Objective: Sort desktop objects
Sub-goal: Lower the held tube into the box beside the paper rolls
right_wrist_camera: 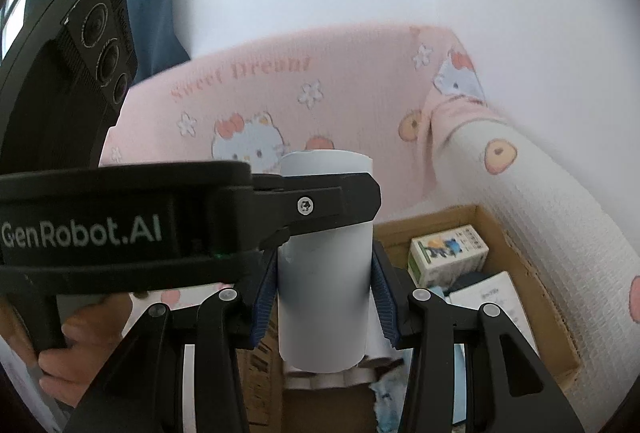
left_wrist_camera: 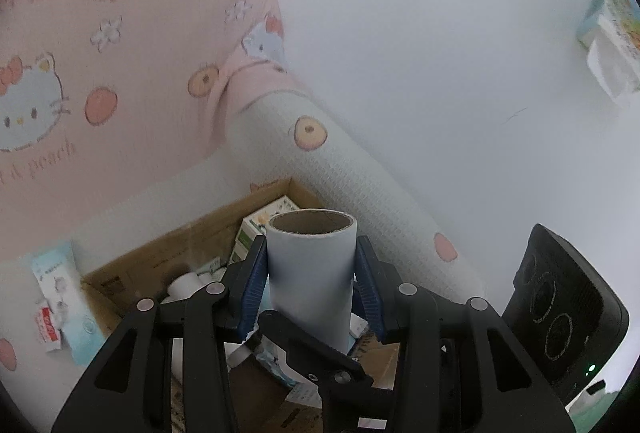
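Observation:
A white paper roll (left_wrist_camera: 311,245) with a brown cardboard core stands upright between both grippers, above an open cardboard box (left_wrist_camera: 160,253). My left gripper (left_wrist_camera: 311,273) is shut on it, blue pads pressing both sides. In the right wrist view my right gripper (right_wrist_camera: 325,297) is shut on the same roll (right_wrist_camera: 324,325) lower down. The left gripper's black finger (right_wrist_camera: 336,201) crosses the roll higher up, held by a hand (right_wrist_camera: 88,337). The right gripper's finger (left_wrist_camera: 308,349) shows low in the left wrist view.
The box (right_wrist_camera: 532,273) holds a small green and white carton (right_wrist_camera: 448,253), a booklet (right_wrist_camera: 492,297) and white tubes (left_wrist_camera: 186,285). A pink cartoon-cat blanket (right_wrist_camera: 320,93) and a white peach-print bolster (left_wrist_camera: 360,177) border it. Sachets (left_wrist_camera: 60,301) lie to the box's left.

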Demonstrator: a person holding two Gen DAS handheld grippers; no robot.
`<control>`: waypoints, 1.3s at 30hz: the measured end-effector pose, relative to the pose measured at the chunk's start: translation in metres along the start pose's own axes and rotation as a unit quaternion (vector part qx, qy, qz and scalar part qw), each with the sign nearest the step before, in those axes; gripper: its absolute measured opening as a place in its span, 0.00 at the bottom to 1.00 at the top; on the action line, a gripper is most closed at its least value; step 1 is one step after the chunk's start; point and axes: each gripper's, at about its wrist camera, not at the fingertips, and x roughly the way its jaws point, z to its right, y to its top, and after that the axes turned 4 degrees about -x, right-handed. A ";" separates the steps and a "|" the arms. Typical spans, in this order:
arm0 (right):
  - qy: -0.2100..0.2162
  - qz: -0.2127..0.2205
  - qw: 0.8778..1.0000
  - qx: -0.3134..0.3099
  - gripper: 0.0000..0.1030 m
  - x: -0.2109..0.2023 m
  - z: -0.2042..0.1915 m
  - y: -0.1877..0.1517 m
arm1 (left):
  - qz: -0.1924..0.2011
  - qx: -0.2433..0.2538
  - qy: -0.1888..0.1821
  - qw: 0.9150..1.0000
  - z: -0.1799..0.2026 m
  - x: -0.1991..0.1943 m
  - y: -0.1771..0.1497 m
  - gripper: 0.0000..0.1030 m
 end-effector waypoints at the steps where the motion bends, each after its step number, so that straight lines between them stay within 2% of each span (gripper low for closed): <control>1: 0.003 -0.007 1.000 0.003 0.40 0.003 0.004 -0.002 | -0.006 -0.002 0.002 1.000 -0.002 0.006 0.000 0.45; 8: 0.025 -0.063 0.997 0.028 0.40 0.032 0.024 -0.012 | -0.052 -0.020 0.024 0.998 -0.022 0.038 0.001 0.45; 13: 0.036 -0.107 0.993 0.040 0.40 0.054 0.031 -0.018 | -0.105 -0.066 0.021 0.992 -0.047 0.063 0.003 0.45; 15: 0.043 -0.121 0.991 0.045 0.40 0.059 0.034 -0.021 | -0.115 -0.080 0.017 0.990 -0.053 0.066 0.001 0.45; 23: 0.093 -0.176 0.977 0.077 0.40 0.083 0.042 -0.028 | -0.145 -0.097 0.047 0.983 -0.070 0.077 -0.007 0.45; 28: 0.119 -0.209 0.967 0.083 0.40 0.097 0.037 -0.032 | -0.165 -0.138 0.059 0.975 -0.091 0.077 -0.012 0.45; 35: 0.140 -0.222 0.962 0.081 0.40 0.111 0.025 -0.029 | -0.165 -0.165 0.072 0.970 -0.110 0.069 -0.014 0.45; 39: 0.146 -0.234 0.958 0.081 0.40 0.120 0.020 -0.029 | -0.167 -0.161 0.081 0.969 -0.110 0.071 -0.013 0.45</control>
